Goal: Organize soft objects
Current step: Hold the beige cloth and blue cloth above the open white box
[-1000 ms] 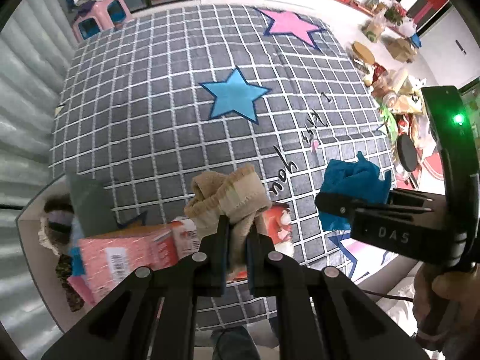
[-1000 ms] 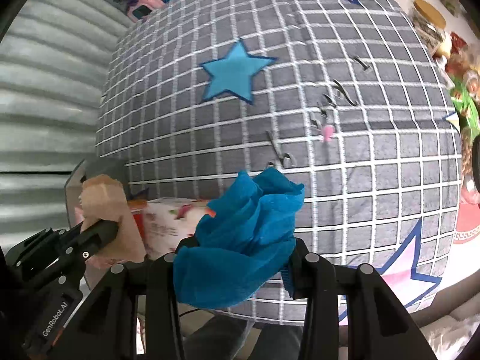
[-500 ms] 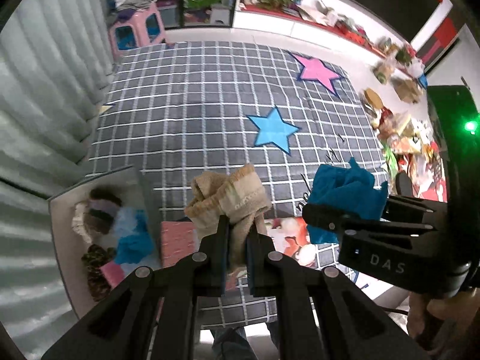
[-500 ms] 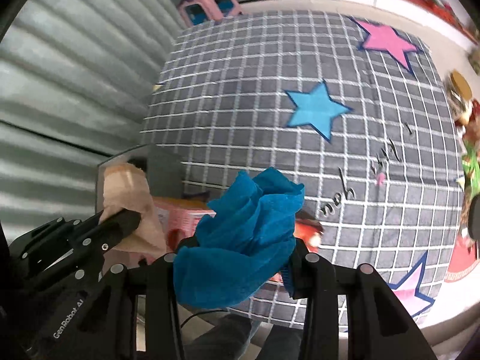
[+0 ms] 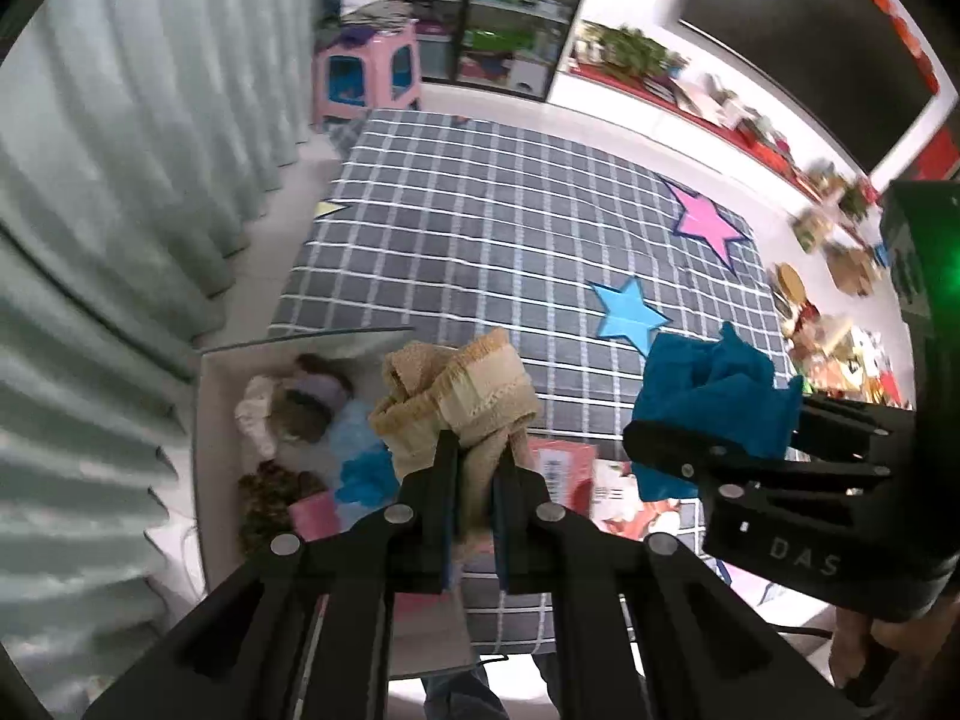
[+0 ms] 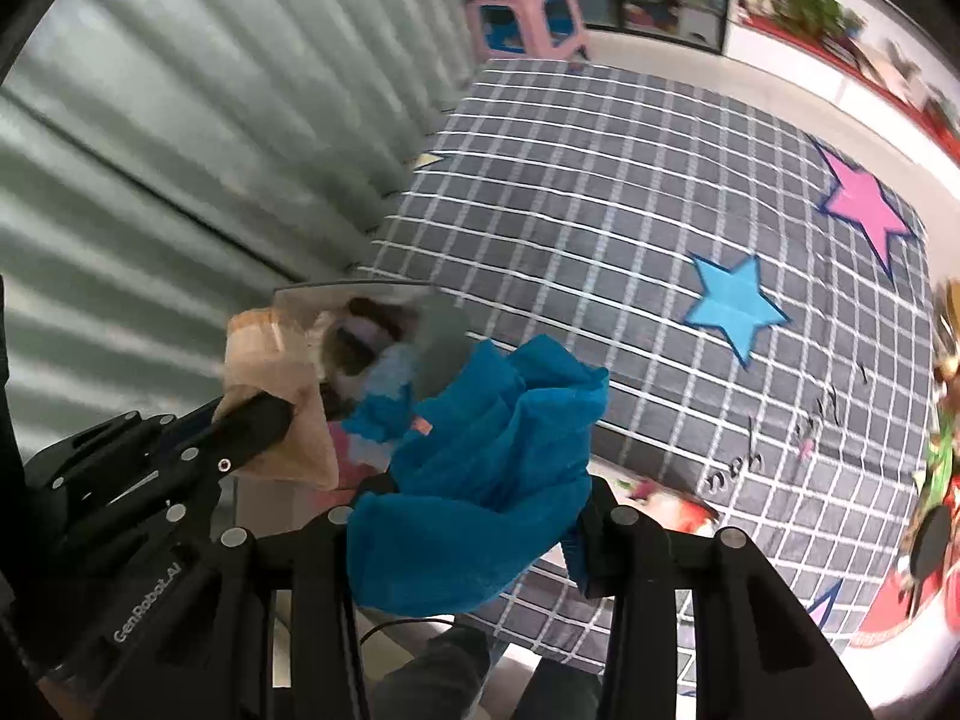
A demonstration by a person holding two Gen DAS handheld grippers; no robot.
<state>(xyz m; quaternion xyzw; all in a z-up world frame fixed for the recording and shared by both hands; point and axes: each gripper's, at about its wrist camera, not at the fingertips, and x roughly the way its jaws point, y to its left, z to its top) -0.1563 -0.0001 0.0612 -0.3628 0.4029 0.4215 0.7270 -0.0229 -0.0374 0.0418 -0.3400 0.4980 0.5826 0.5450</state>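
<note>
My left gripper (image 5: pixel 474 462) is shut on a bunched tan cloth (image 5: pixel 456 396), held in the air over the near edge of the bed. Seen from the right wrist, the tan cloth (image 6: pixel 270 384) and left gripper (image 6: pixel 252 420) hang at the left. My right gripper (image 6: pixel 474 516) is shut on a crumpled blue cloth (image 6: pixel 480 480); in the left wrist view that blue cloth (image 5: pixel 714 396) and right gripper (image 5: pixel 708 450) sit at the right. A grey box (image 5: pixel 207 420) below and left holds several soft items.
A grey checked bedspread (image 5: pixel 480 240) with a blue star (image 5: pixel 630 315) and a pink star (image 5: pixel 708 225) lies ahead. A pink carton (image 5: pixel 564 468) rests at its near edge. A curtain (image 5: pixel 120 180) hangs at the left, a pink stool (image 5: pixel 366 78) beyond, clutter at the right.
Both grippers have risen and swung left toward the curtain with their cloths still held. The grey box with soft items has come into fuller view beneath them.
</note>
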